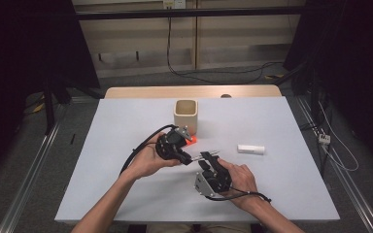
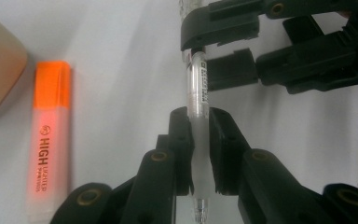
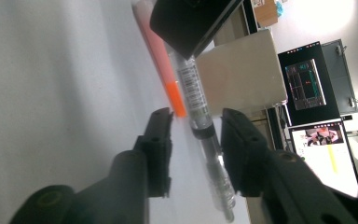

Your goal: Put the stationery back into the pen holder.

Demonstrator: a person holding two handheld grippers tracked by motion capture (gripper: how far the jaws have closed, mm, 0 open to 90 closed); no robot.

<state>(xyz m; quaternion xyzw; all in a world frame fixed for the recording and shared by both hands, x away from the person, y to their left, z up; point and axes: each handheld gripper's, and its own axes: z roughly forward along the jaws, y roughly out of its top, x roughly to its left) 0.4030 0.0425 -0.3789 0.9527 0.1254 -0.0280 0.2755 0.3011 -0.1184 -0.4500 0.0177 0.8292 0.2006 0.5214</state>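
Two hand-held grippers meet over the near middle of the white table [image 1: 126,131], sharing one clear pen [image 2: 198,93]. The left gripper [image 1: 188,159], held in the person's left hand [image 1: 148,162], has its black jaws pinched tight on the pen's frosted barrel; in the left gripper view the pen runs up between the two pads, its tip pointing down past them and its barcode label above the grip. The right gripper [image 1: 210,156], held in the right hand [image 1: 240,179], comes in from the near right. In the right gripper view its jaws stand spread on either side of the pen [image 3: 200,126], with daylight on both flanks (no contact can be seen). In the left gripper view the right gripper's jaws also bracket the far end of the pen without closing on it.

An orange highlighter [image 2: 49,135] lies flat on the table just left of the pen, its orange cap toward the far side. A beige square cup [image 1: 186,114] stands upright just beyond the highlighter, toward the far middle of the table. A small white cap-like piece [image 1: 250,148] lies well apart to the right.
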